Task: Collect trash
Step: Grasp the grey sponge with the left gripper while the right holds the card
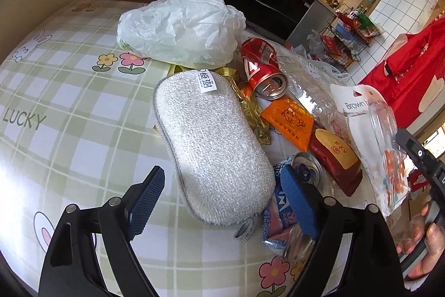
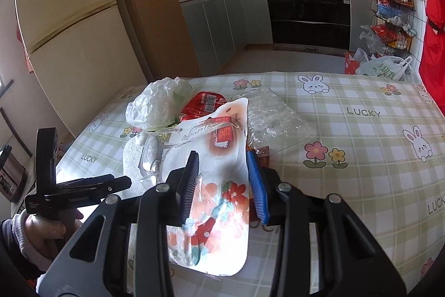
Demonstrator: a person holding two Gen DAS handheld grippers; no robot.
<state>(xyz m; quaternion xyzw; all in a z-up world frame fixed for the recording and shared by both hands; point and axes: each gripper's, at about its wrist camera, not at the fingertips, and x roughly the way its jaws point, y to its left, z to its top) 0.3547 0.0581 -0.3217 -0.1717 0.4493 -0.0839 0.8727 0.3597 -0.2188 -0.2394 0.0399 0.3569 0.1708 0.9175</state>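
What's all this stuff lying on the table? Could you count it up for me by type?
Cans: 2, red, blue
Plastic bags: 1, white
Sponges: 1, grey
Sachets: 2, orange, dark red
Gold foil: 1
Clear plastic: 1
Blister packs: 1, held in the right tool
Total: 9

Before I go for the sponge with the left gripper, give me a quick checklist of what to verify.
1. Left gripper jaws wide enough to straddle the sponge: ok.
2. Left gripper free of trash: ok.
3. Nothing lying on the sponge: ok.
4. Right gripper holding the floral package firmly: ok.
5. Blue wrapper clear of the left gripper's near pad: not ok, it lies right beside it.
6. Bin location: cannot tell.
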